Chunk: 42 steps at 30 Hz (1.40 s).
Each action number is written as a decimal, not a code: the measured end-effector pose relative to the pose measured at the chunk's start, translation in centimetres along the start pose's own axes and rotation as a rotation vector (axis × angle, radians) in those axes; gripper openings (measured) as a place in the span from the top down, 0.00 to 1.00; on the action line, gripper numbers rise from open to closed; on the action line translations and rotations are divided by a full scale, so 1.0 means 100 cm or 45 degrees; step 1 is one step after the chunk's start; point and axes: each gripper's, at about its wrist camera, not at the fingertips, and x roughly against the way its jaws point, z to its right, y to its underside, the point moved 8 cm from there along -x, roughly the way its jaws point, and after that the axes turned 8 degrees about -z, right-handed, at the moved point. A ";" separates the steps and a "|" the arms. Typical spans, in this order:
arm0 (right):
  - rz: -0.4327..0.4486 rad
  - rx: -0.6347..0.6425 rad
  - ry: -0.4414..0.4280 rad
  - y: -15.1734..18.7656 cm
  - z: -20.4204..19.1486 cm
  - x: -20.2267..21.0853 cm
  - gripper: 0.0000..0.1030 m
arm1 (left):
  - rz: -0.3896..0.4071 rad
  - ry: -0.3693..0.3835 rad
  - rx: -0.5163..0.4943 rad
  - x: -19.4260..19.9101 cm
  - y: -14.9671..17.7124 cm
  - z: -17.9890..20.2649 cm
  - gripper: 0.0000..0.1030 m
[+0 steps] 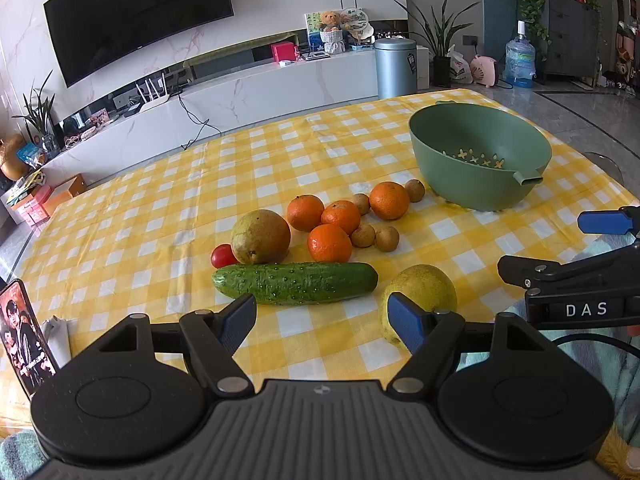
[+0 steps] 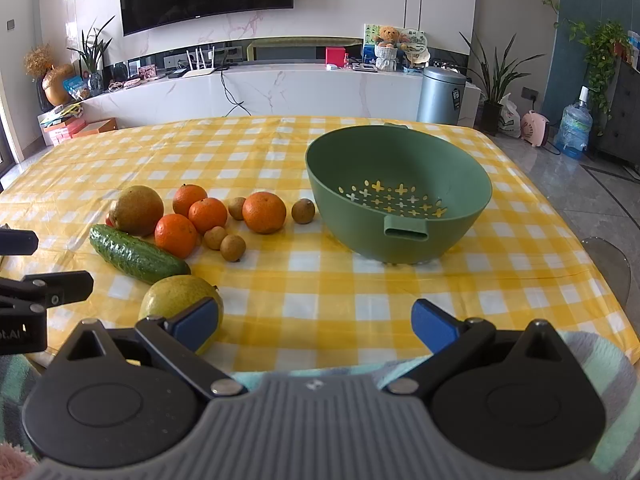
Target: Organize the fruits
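**Fruit laid out, both tongs empty**

Left wrist view: Your left tongs (image 1: 322,316) stood wide open, holding nothing, low over the near edge of the yellow checked tablecloth (image 1: 160,208). Just ahead lay a cucumber (image 1: 295,282) crosswise, with a cherry tomato (image 1: 223,255) and a brownish pear (image 1: 261,236) touching behind its left end. A yellow-green pear (image 1: 424,292) sat partly behind the right pad. Four oranges (image 1: 329,243) clustered mid-table, small brown round fruits (image 1: 363,235) scattered among them. The green strainer bowl (image 1: 480,152) stood empty, far right, apart from the fruit. Your right tongs (image 1: 600,248) showed at the right edge. A phone (image 1: 24,336) leaned at the left edge.

Right wrist view: Your right tongs (image 2: 316,326) were also spread wide and empty, above bare cloth at the table's near edge. The yellow-green pear (image 2: 176,298) sat beside the left pad; contact, can't tell. The strainer bowl (image 2: 400,152) stood ahead, slightly right, one small brown fruit (image 2: 303,211) near its left side. Cucumber (image 2: 136,255) and oranges (image 2: 264,212) lay to the left.
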 end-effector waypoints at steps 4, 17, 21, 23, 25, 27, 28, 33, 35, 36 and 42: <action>0.000 0.000 0.000 0.000 0.000 0.000 0.04 | 0.000 0.001 0.001 0.000 0.000 0.000 0.15; 0.000 0.001 0.001 0.000 0.000 0.000 0.04 | -0.002 0.004 0.003 -0.001 0.000 -0.001 0.15; 0.000 0.001 0.001 0.000 0.000 0.000 0.04 | -0.002 0.005 0.003 -0.001 0.000 -0.001 0.15; 0.000 0.001 0.001 0.000 0.000 0.000 0.04 | -0.002 0.005 0.003 -0.001 0.000 -0.001 0.15; 0.000 0.001 0.001 0.000 0.000 0.000 0.04 | -0.002 0.005 0.003 -0.001 0.000 -0.001 0.15; -0.001 0.002 0.002 0.000 0.000 0.000 0.04 | -0.002 0.005 0.004 -0.001 0.000 -0.001 0.15; -0.002 0.002 0.002 0.000 0.000 0.000 0.04 | -0.003 0.005 0.005 -0.001 0.000 -0.001 0.15; -0.002 0.002 0.002 0.000 0.000 0.000 0.04 | -0.003 0.007 0.003 -0.001 0.000 -0.001 0.15; -0.002 0.002 0.002 0.000 0.000 0.000 0.04 | -0.002 0.006 0.004 -0.001 0.000 -0.001 0.15; -0.002 0.002 0.002 0.000 0.000 0.000 0.04 | -0.002 0.006 0.005 -0.001 0.000 -0.001 0.15; -0.003 0.003 0.002 0.000 -0.001 0.000 0.04 | -0.005 0.007 0.004 -0.001 0.000 -0.001 0.15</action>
